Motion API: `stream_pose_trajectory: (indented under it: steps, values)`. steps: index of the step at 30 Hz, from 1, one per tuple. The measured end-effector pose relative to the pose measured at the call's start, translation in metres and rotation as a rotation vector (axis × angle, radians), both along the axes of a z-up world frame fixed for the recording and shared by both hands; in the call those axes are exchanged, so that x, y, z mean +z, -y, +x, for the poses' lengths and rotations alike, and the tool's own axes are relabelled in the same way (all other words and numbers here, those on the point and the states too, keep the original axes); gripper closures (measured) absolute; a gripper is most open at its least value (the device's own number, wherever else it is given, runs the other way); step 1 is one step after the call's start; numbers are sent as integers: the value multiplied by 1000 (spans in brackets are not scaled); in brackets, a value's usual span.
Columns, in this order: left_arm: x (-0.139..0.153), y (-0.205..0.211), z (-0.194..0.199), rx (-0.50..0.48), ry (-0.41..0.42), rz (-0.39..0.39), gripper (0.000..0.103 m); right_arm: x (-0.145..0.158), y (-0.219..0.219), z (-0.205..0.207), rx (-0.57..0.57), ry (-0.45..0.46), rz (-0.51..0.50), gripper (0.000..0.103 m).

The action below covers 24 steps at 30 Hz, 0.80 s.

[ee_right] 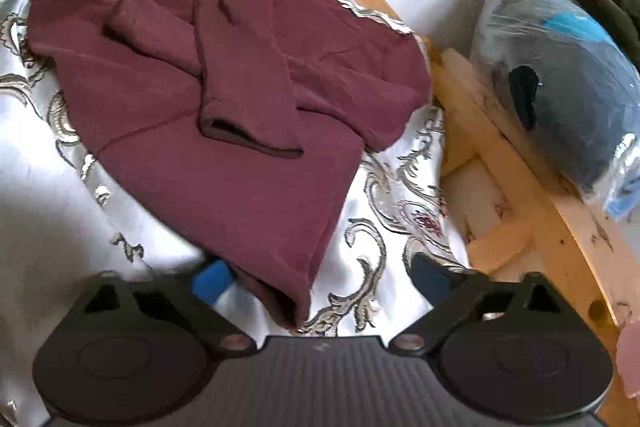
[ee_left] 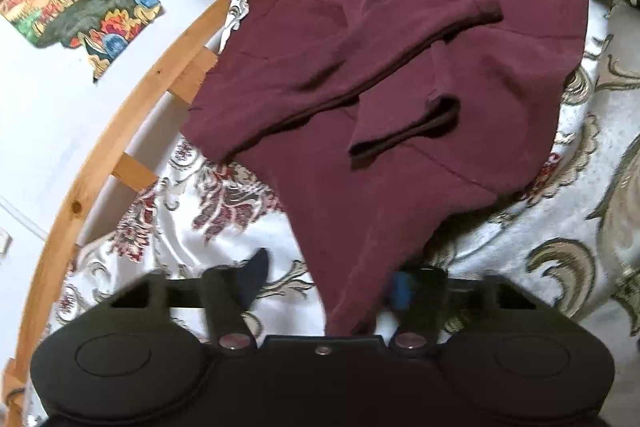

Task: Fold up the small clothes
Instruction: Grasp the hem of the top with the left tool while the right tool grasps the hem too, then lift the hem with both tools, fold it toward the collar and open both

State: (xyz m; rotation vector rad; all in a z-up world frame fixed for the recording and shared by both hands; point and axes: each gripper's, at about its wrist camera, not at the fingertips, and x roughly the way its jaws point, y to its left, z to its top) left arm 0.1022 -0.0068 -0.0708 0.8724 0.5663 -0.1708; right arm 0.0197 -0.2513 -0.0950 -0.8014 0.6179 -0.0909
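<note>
We see maroon sweater (ee_left: 400,75) on bed (ee_left: 168,211), sleeves folded in; hem fold left. Left hand-held gripper (ee_left: 326,287) spread, hem between fingers; right hand-held gripper (ee_right: 320,279) released, hem at 11 o'clock.

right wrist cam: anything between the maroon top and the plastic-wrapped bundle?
Yes. In the right wrist view, a strip of patterned white bedspread and the pale wooden bed frame rail separate the maroon long-sleeved top from the clear-plastic-wrapped dark bundle.

right gripper (ee_right: 320,279): jaws spread wide | maroon sweater (ee_right: 224,99): sleeves folded in, hem corner between jaws | surface: patterned bedspread (ee_right: 384,195) | right: bagged bundle (ee_right: 560,75)
</note>
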Motion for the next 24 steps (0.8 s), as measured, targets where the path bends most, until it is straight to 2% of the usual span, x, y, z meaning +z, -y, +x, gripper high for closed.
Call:
stream_pose_trajectory:
  steps: [2, 3, 5, 8, 12, 14, 18, 21, 24]
  values:
    - [0, -1, 0, 4, -7, 8, 65, -1, 0, 1, 15, -20, 8, 42]
    - [0, -2, 0, 6, -19, 1, 68, -2, -1, 3, 19, -30, 6, 50]
    - [0, -3, 1, 7, -39, -10, 82, -3, -2, 5, 23, -49, 15, 84]
    - [1, -3, -1, -6, -38, -13, 95, 1, -1, 2, 14, -29, 68, 94]
    - [12, -1, -7, -37, -10, -15, 97, 20, -3, -9, 5, 49, 114, 96]
    - [21, 0, -11, -96, -10, 16, 98, 31, -4, -15, 6, 90, 110, 96]
    - [58, -5, -19, -153, -37, 17, 98, 60, -5, -26, -6, 159, 114, 96]
    - [92, -14, -28, -142, -50, -21, 98, 82, -2, -37, -19, 185, 134, 96]
    - [118, -22, -44, -113, -98, -90, 98, 104, 0, -55, -20, 178, 162, 96]
